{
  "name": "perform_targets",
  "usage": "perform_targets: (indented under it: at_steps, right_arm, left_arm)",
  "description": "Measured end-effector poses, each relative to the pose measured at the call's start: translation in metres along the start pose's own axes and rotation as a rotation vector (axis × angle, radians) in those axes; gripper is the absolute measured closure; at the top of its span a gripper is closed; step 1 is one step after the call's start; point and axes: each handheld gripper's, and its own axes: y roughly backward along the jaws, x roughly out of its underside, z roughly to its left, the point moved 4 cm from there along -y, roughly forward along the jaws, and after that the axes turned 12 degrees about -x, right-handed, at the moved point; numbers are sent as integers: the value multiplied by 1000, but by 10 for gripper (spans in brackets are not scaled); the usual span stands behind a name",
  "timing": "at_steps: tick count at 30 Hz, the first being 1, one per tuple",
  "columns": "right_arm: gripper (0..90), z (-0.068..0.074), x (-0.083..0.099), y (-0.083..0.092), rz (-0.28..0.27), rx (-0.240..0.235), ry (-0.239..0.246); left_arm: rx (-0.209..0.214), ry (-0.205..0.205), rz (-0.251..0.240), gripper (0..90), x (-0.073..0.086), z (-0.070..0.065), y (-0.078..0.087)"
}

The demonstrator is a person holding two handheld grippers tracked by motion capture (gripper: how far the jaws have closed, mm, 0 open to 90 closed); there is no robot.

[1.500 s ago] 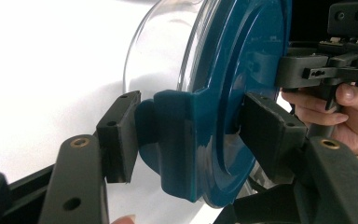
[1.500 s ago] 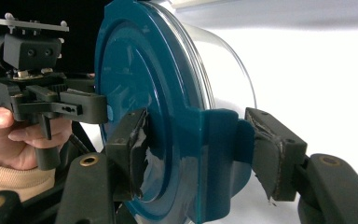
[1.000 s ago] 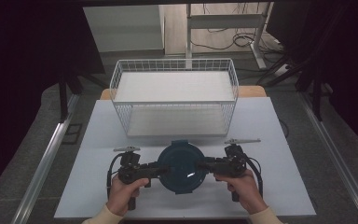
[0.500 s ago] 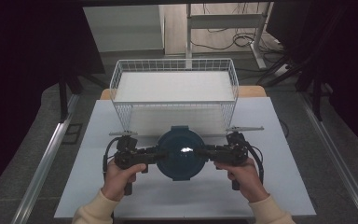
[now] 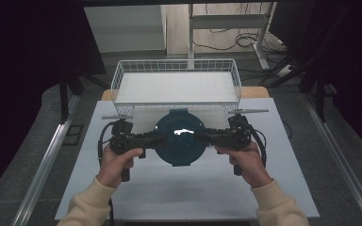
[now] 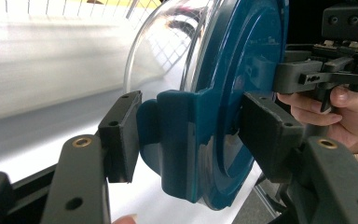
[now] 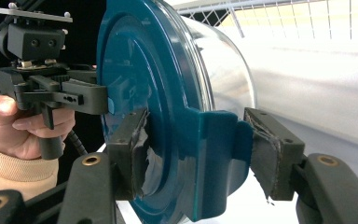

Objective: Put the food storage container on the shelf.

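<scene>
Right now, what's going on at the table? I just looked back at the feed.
A person is holding a round container with a dark blue lid between two handheld grippers. The left gripper is clamped on a lid clip on one side, and the right gripper is clamped on the clip on the opposite side. In the high view the container sits over the white table, just in front of the white wire basket. The bowl under the lid is clear; nothing can be made out inside it.

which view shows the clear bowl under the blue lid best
The left gripper view: the clear bowl bulges out beyond the blue lid with its curved wall plain. The right gripper view shows its side too, more washed out. In the high view the lid covers it.
</scene>
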Motion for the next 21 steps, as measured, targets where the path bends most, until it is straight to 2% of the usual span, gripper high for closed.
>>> perform_targets:
  at_steps: [6,11,17,21]
  right_arm:
    - [423,1,-14,0,-5,-3,9]
    - [424,6,-34,1,-21,-3,23]
    - [425,6,-52,1,-41,-4,29]
    - [425,5,-60,0,-48,-6,32]
  left_arm:
    - [-5,-16,-8,406,-16,-1,4]
    - [-3,-23,-26,408,-33,-3,10]
    - [-3,-28,-37,408,-56,-1,11]
    - [-6,-40,-42,408,-65,-1,13]
